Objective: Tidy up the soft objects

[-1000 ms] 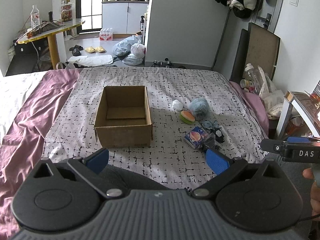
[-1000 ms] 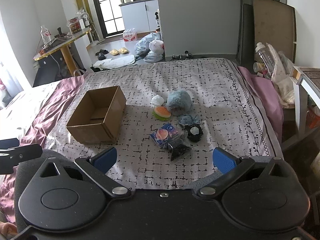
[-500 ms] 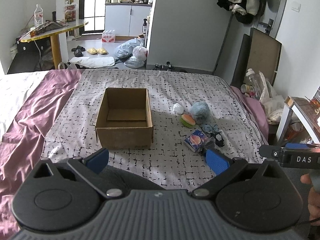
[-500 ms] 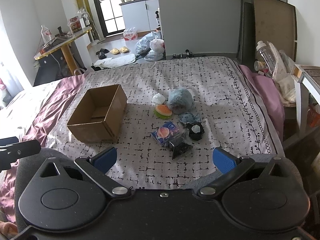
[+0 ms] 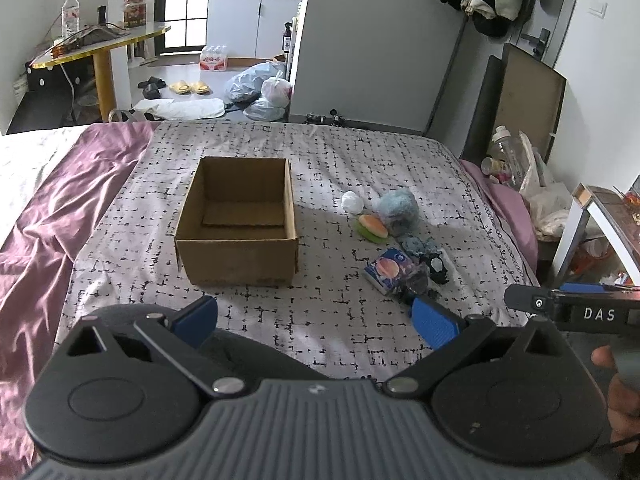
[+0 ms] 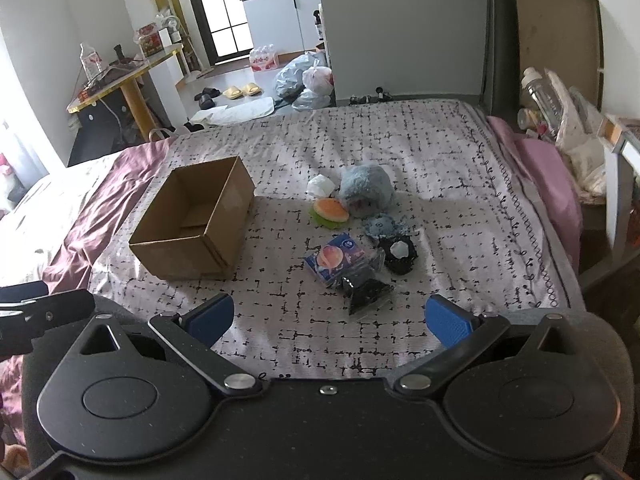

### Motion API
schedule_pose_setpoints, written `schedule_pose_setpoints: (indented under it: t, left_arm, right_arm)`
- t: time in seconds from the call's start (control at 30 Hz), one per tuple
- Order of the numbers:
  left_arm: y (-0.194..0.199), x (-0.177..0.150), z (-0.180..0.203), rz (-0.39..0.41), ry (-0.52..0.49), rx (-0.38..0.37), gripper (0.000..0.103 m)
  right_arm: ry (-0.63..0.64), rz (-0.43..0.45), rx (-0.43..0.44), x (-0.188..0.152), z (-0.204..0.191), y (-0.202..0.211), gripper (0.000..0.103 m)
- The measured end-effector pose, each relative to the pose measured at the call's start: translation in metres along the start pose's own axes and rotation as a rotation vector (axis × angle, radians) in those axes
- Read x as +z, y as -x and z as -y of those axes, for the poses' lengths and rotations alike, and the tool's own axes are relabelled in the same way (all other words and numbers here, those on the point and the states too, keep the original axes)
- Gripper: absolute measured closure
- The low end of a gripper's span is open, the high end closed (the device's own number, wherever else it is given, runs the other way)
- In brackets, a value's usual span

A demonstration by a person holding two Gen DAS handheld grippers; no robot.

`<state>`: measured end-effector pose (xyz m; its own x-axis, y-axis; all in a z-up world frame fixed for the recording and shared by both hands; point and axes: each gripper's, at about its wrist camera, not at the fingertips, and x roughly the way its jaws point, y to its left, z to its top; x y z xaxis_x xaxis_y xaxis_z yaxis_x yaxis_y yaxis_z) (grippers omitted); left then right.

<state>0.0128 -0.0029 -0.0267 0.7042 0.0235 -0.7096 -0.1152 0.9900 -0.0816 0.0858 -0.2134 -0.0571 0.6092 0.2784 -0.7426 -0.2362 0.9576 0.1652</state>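
Observation:
An open, bare cardboard box (image 5: 238,224) (image 6: 196,230) stands on the patterned bedspread. To its right lies a cluster of soft things: a fluffy blue ball (image 6: 366,190) (image 5: 398,210), a white wad (image 6: 321,186), an orange-and-green burger toy (image 6: 330,211) (image 5: 373,226), a blue tissue pack (image 6: 335,258) (image 5: 386,270), a black bagged item (image 6: 366,288) and a black-and-white piece (image 6: 398,254). My left gripper (image 5: 316,318) is open, near the bed's front edge, below the box. Short of the cluster, my right gripper (image 6: 328,318) is open too, with nothing between its fingers.
A purple sheet (image 5: 44,216) covers the bed's left side. A bedside table (image 5: 600,220) and bags (image 6: 560,112) stand to the right. Beyond the bed are a round yellow table (image 5: 100,46), slippers and plastic bags (image 5: 260,90) on the floor.
Both grippers have edged forward toward the bed, so the box and the cluster look slightly nearer. Neither gripper's fingers have moved; nothing was picked up.

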Motion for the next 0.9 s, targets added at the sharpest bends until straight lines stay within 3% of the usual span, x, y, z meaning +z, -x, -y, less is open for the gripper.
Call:
schedule_pose_setpoints:
  t: [0.37, 0.9]
  left_arm:
    - [-0.033, 0.006, -0.002, -0.014, 0.049, -0.014, 0.0]
    - [-0.091, 0.012, 0.003, -0.11, 0.136, -0.084, 0.003]
  right_arm:
    - [-0.09, -0.029, 0.037, 0.008, 0.023, -0.027, 0.0]
    - [-0.233, -0.079, 0.036, 0.035, 0.05, -0.081, 0.001]
